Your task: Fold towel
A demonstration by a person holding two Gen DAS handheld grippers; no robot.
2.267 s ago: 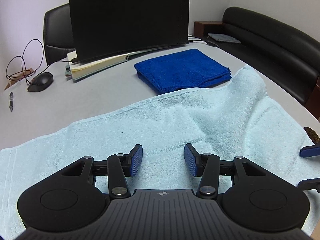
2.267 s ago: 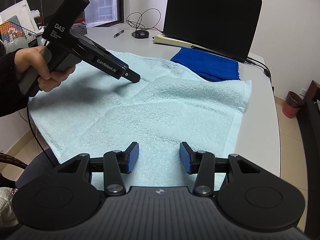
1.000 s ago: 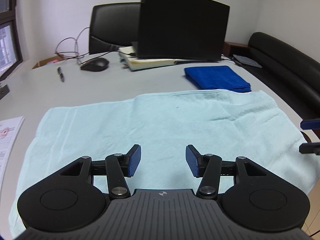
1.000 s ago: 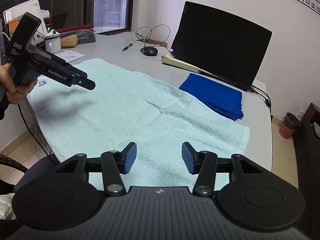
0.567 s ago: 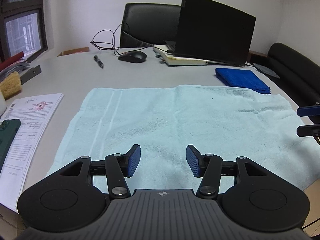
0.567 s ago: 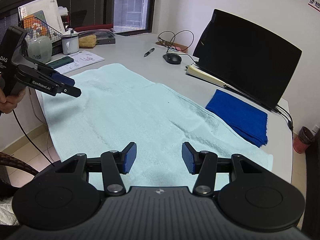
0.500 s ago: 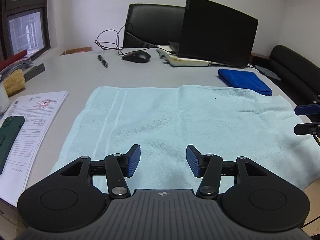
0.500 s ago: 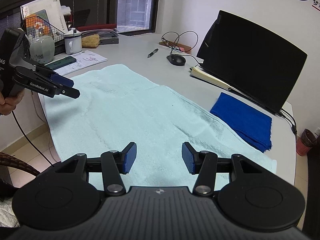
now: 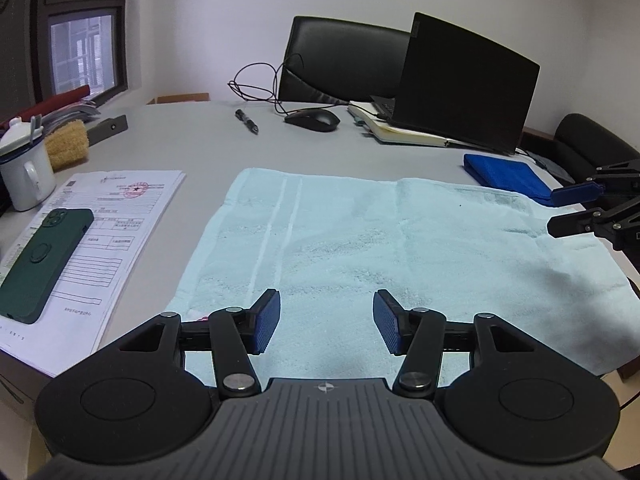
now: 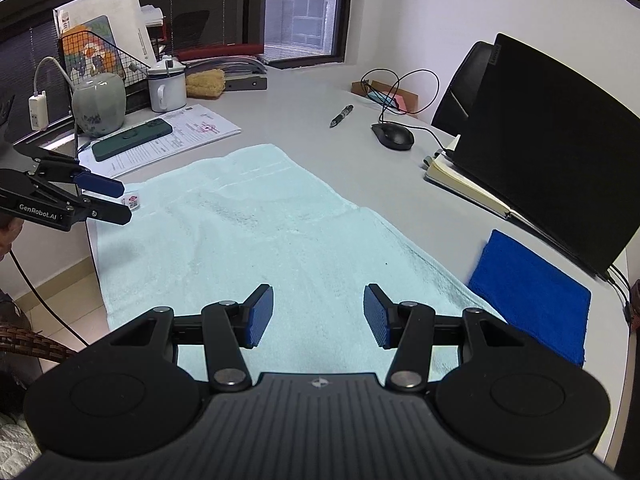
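Observation:
A light blue towel (image 9: 380, 240) lies spread flat on the grey table; it also shows in the right wrist view (image 10: 256, 236). My left gripper (image 9: 326, 322) is open and empty, above the towel's near edge by its left end. It also shows at the left of the right wrist view (image 10: 114, 200), near the towel's tagged corner. My right gripper (image 10: 318, 316) is open and empty above the towel's near edge by its right end. Its fingertips (image 9: 576, 194) show at the right of the left wrist view.
A folded dark blue cloth (image 10: 528, 292) lies beside the towel's right end. Papers with a green phone (image 9: 36, 260) lie left of the towel. A laptop (image 9: 464, 84), notebook, mouse (image 9: 312, 120), pen, mug (image 10: 166, 88) and jar stand farther back.
Both grippers have drawn apart along the towel's near edge, the left toward its left end, the right toward its right end. Both stayed open. The towel lies flatter than at first.

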